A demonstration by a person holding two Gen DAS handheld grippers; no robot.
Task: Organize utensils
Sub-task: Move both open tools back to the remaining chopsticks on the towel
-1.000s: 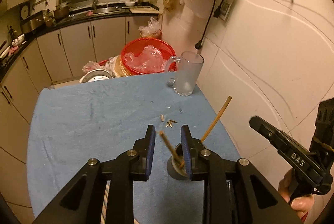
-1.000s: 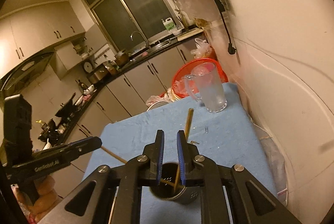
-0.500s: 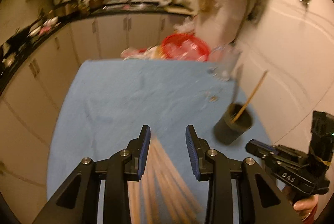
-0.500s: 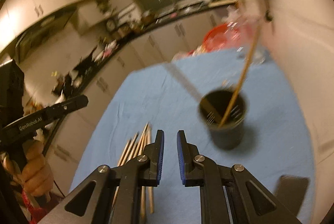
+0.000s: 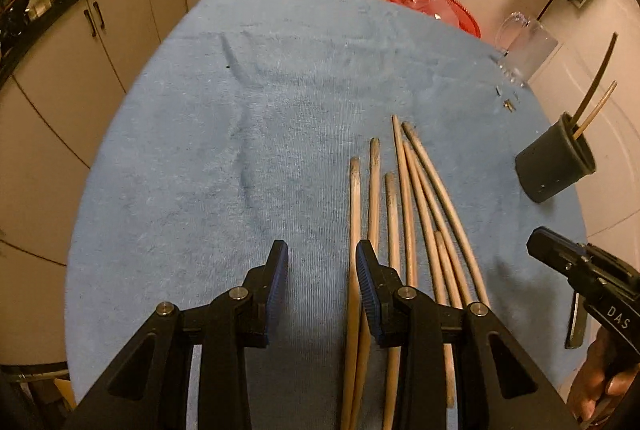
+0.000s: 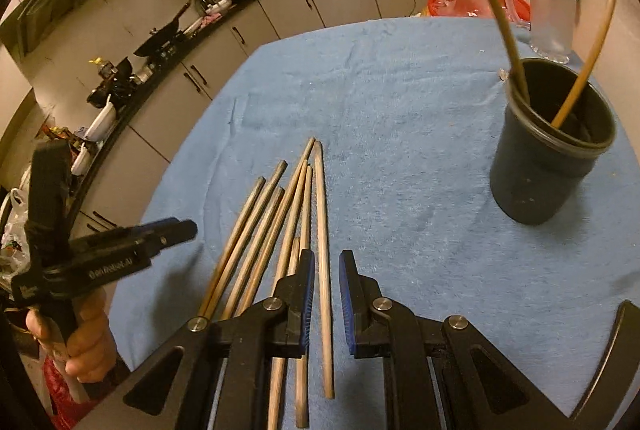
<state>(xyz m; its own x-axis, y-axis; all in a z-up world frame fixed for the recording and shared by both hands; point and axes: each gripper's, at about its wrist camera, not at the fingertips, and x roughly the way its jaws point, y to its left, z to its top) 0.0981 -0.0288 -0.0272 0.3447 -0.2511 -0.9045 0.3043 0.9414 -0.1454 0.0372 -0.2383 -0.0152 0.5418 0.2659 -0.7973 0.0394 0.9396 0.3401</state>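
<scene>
A: Here, your left gripper hangs over the blue towel, jaws parted and gripping nothing. The loose chopsticks lie in a fan on the towel, all on the near side of the dark cup that serves as holder. The gripper's right finger overlaps the outermost stick of the fan; whether it touches that stick cannot be told.

B: And your right gripper?

A: Your right gripper stands with a narrow gap between its pads, released, clamping nothing. One chopstick, the one nearest the dark cup, lies on the towel beneath that gap; the other sticks run under the left finger, farther from the cup.

B: What stands in the cup?

A: Two chopsticks lean in it, tips up, one against each side of the rim. A frosted glass mug stands just beyond the cup, and a red basket sits past the towel's far edge behind the mug.
</scene>
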